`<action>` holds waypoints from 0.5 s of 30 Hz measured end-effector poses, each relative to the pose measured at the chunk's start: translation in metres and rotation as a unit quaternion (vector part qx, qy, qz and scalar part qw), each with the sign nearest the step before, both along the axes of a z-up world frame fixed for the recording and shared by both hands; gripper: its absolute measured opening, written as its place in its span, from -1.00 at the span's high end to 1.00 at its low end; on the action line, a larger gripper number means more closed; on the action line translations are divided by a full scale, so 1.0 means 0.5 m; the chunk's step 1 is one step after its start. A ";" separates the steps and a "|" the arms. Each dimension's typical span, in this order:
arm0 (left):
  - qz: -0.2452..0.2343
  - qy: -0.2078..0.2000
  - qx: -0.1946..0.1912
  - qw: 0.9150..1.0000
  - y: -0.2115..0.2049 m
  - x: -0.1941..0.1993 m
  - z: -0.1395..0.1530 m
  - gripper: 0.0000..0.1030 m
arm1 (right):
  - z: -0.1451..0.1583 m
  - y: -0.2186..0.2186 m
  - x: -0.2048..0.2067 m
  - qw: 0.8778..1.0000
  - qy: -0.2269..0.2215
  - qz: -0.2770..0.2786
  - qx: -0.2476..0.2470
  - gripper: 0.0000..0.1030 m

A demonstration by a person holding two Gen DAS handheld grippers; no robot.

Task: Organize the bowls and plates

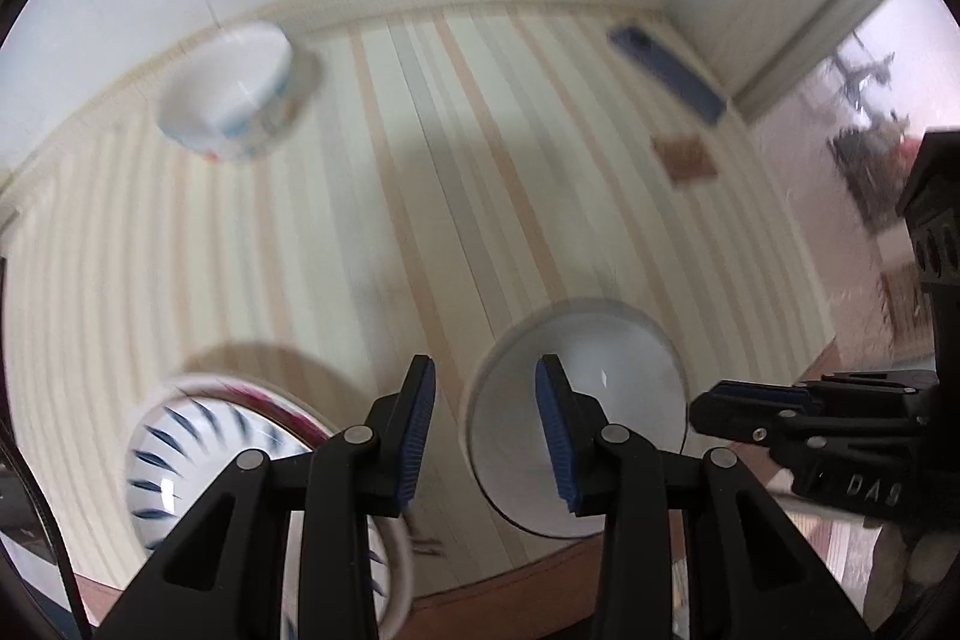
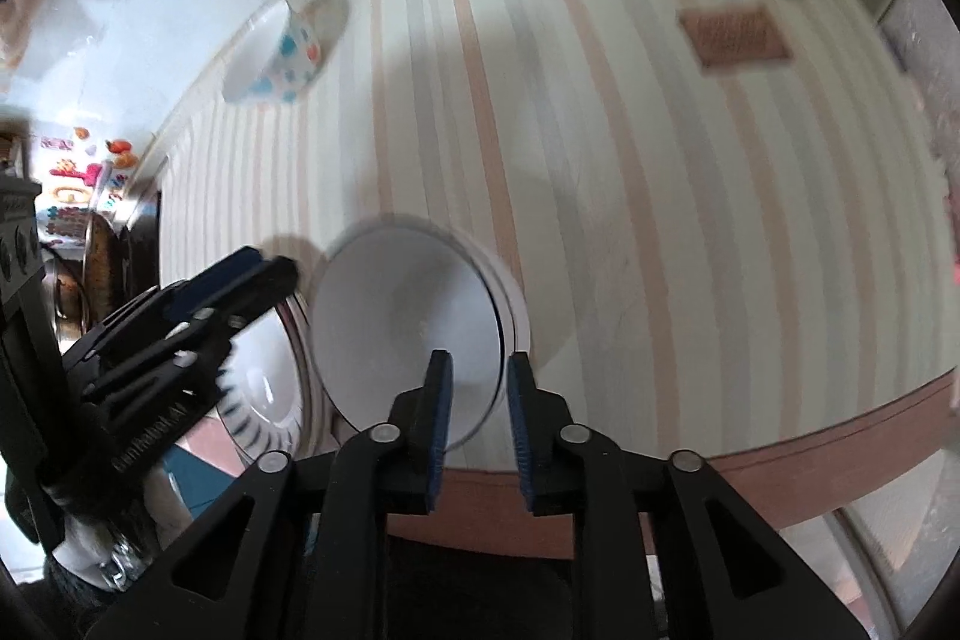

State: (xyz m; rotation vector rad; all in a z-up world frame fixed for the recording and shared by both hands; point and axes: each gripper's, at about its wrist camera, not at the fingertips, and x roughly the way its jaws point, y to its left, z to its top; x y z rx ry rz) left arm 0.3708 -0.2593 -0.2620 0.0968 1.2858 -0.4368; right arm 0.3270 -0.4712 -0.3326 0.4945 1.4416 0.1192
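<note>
My left claw (image 1: 486, 430) hovers part open, empty, over the table (image 1: 420, 160) beside the white plate (image 1: 606, 370). My right claw (image 2: 479, 430) hangs narrowly open above that plate's near rim, gripping nothing.

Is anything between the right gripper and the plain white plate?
Nothing visible. The right gripper is open, right at the white plate's near rim with clear space between. The left gripper sits off to the left, over the blue-patterned bowl.

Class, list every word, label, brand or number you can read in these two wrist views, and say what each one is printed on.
"DAS": raised letters on the right gripper's black body, in the left wrist view.
Raised lettering on the left gripper's body, in the right wrist view: too blurred to read.
Brown card on the striped tablecloth: print too blurred.
Fridge magnets: unreadable.
</note>
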 end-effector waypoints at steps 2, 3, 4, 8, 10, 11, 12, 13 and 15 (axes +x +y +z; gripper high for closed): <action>0.014 -0.018 -0.008 1.000 0.019 0.027 0.039 0.37 | 0.041 -0.006 0.030 1.000 -0.020 0.001 0.003 0.14; 0.025 -0.026 -0.010 0.999 0.030 0.046 0.058 0.37 | 0.056 -0.006 0.046 1.000 -0.028 0.001 0.006 0.06; 0.034 -0.032 -0.011 0.999 0.040 0.062 0.070 0.37 | 0.071 -0.003 0.067 0.999 -0.036 0.003 0.009 -0.04; 0.093 -0.056 -0.011 0.994 0.107 0.157 0.102 0.36 | 0.105 0.025 0.185 0.998 -0.062 0.019 0.026 -0.07; 0.123 -0.059 -0.007 0.991 0.145 0.206 0.100 0.37 | 0.104 0.046 0.244 0.997 -0.070 0.026 0.027 -0.07; 0.140 -0.060 -0.003 0.988 0.168 0.232 0.093 0.37 | 0.099 0.062 0.282 0.996 -0.073 0.033 0.027 -0.07; 0.152 -0.057 -0.001 0.987 0.185 0.255 0.086 0.37 | 0.093 0.076 0.315 0.996 -0.075 0.037 0.026 -0.07; 0.165 -0.054 0.002 0.985 0.204 0.282 0.074 0.37 | 0.086 0.089 0.343 0.996 -0.076 0.041 0.025 -0.07; 0.183 -0.044 0.007 0.982 0.233 0.324 0.048 0.37 | 0.063 0.122 0.407 0.996 -0.076 0.051 0.022 -0.06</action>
